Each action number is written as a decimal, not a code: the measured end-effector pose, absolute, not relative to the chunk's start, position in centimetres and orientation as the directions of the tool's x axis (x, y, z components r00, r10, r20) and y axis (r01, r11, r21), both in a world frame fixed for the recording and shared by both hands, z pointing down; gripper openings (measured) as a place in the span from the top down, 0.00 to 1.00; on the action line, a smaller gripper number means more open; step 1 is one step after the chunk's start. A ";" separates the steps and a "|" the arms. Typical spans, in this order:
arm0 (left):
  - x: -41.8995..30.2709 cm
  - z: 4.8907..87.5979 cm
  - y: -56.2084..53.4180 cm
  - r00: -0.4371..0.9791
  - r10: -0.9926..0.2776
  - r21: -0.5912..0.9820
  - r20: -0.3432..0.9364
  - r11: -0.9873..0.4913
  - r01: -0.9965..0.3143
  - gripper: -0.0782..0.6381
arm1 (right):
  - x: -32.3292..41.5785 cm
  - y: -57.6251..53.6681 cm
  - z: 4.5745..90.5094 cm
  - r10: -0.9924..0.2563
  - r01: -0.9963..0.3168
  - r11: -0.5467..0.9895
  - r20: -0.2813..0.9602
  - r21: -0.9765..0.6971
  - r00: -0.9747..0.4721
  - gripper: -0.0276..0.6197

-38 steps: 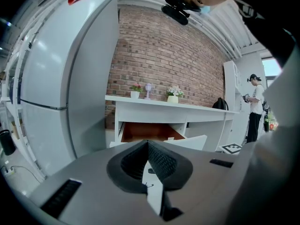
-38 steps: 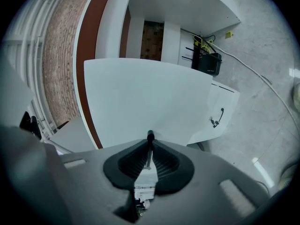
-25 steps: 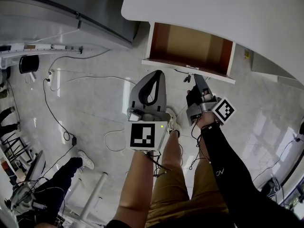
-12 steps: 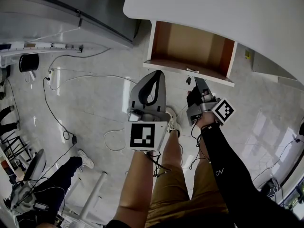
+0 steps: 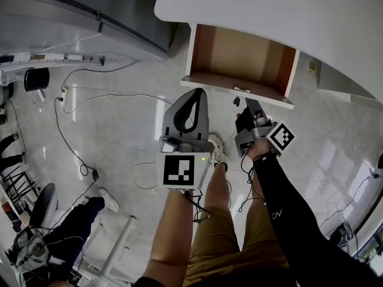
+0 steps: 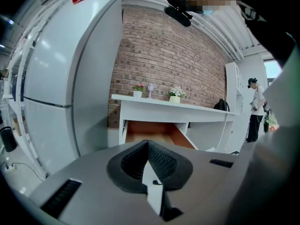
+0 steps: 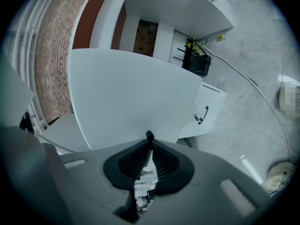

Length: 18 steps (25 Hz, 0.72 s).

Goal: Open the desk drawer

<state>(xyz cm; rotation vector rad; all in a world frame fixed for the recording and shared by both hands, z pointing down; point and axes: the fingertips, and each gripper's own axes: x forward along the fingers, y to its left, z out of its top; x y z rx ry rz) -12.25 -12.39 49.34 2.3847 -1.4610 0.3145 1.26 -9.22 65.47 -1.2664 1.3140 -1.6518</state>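
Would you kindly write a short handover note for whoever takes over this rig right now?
Left gripper: jaws together, empty, held in front of the drawer, touching nothing.
Right gripper: jaws together, nothing between them, just short of the drawer's white front panel.
Brown-lined white desk drawer: pulled well out from under the white desk top; what shows of its inside looks empty.
Done: the drawer is open.
Left: apparently nothing; perhaps check that it is out as far as wanted.
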 end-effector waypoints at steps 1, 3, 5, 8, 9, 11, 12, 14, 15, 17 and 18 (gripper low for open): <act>-12.2 49.4 -12.4 0.450 -0.821 0.162 0.352 -0.420 -0.893 0.88 | 1.3 -9.3 65.5 -0.910 -0.066 -0.272 0.279 -0.960 -0.308 0.91; -12.2 49.4 -12.3 0.447 -0.821 0.167 0.355 -0.415 -0.894 0.88 | 1.2 -9.2 65.6 -0.908 -0.070 -0.274 0.282 -0.959 -0.311 0.91; -12.2 49.5 -12.2 0.446 -0.821 0.166 0.357 -0.414 -0.895 0.88 | 1.2 -9.2 65.8 -0.906 -0.075 -0.276 0.285 -0.958 -0.314 0.91; -12.3 49.4 -12.0 0.443 -0.822 0.165 0.358 -0.412 -0.896 0.88 | 1.1 -9.1 66.1 -0.904 -0.078 -0.280 0.290 -0.957 -0.315 0.91; -12.3 49.4 -11.9 0.444 -0.821 0.163 0.359 -0.413 -0.896 0.88 | 1.1 -9.1 66.2 -0.903 -0.081 -0.281 0.292 -0.956 -0.314 0.91; -12.4 49.4 -11.8 0.445 -0.819 0.156 0.362 -0.417 -0.895 0.88 | 1.1 -9.0 66.4 -0.903 -0.085 -0.283 0.296 -0.955 -0.311 0.91; -12.5 49.3 -11.8 0.444 -0.818 0.154 0.364 -0.417 -0.895 0.88 | 1.1 -9.0 66.5 -0.903 -0.083 -0.286 0.297 -0.955 -0.309 0.91; -12.7 49.3 -11.8 0.440 -0.820 0.152 0.366 -0.414 -0.898 0.88 | 1.0 -8.9 66.8 -0.903 -0.079 -0.292 0.302 -0.953 -0.304 0.91; -12.8 49.2 -11.8 0.438 -0.821 0.150 0.366 -0.412 -0.899 0.88 | 1.1 -8.9 66.9 -0.903 -0.079 -0.294 0.304 -0.952 -0.304 0.91; -12.9 49.3 -11.7 0.435 -0.821 0.149 0.370 -0.410 -0.900 0.88 | 1.1 -8.9 67.1 -0.900 -0.085 -0.298 0.310 -0.951 -0.305 0.91; -13.0 49.4 -11.6 0.435 -0.820 0.149 0.373 -0.410 -0.900 0.88 | 1.1 -8.9 67.3 -0.899 -0.088 -0.301 0.313 -0.950 -0.307 0.91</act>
